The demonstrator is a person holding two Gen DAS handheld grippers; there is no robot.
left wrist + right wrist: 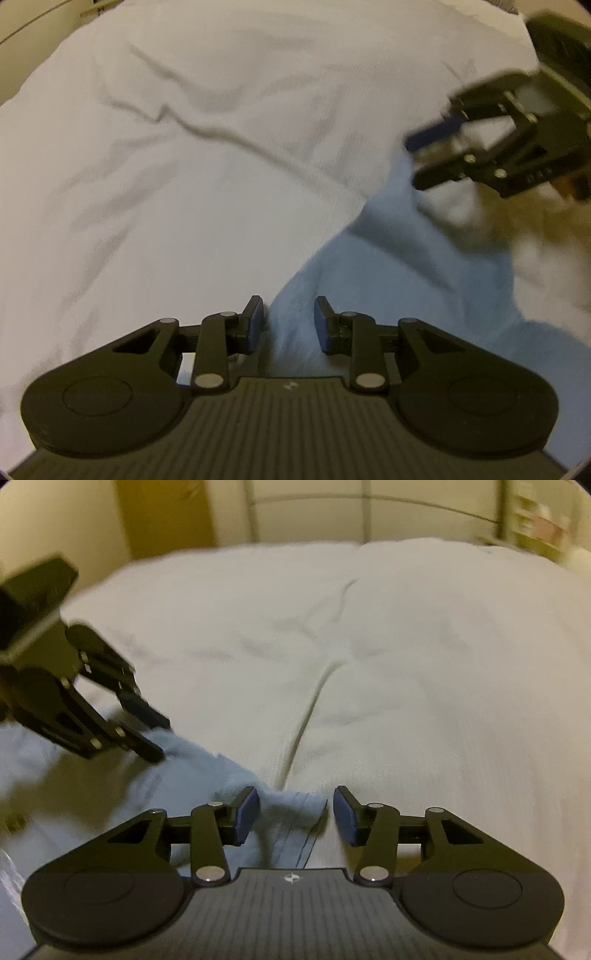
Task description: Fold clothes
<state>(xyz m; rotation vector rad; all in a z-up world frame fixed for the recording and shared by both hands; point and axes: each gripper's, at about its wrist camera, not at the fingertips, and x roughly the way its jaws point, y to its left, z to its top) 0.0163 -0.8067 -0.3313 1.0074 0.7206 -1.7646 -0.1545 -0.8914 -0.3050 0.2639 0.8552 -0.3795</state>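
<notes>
**A:** Starting big: white bedsheet (pixel 166 184) fills both views, creased, one long fold line running away from the right camera. Pale blue garment (pixel 369 258) lies on it, bunched, not flat.

**B:** Where is it relative to the tools?

**A:** Left gripper (pixel 289 325) has a ridge of the blue cloth running up between its fingers, jaws moderately apart, not clamped. From there the cloth stretches forward and to the right, toward the other tool. That's its long axis as far as I can judge.

**B:** And the right gripper (pixel 295 814)?

**A:** Also apart, a bit wider. A hemmed corner of the garment sits in the gap, nearer the left finger; the pads aren't touching it that I can see. So both tools straddle cloth, one at each end, neither holding. I'd say both are about equally near; the next move looks like closing on both ends.

**B:** Differences between views?

**A:** Right view shows the stitched hem and corner; the left view doesn't. Left view shows the ridge rising and a brownish blurred patch beyond the garment, can't tell what. Each view catches the opposite tool from the side, blurred, its fingertips down at the cloth. Contact there: cannot tell.
</notes>
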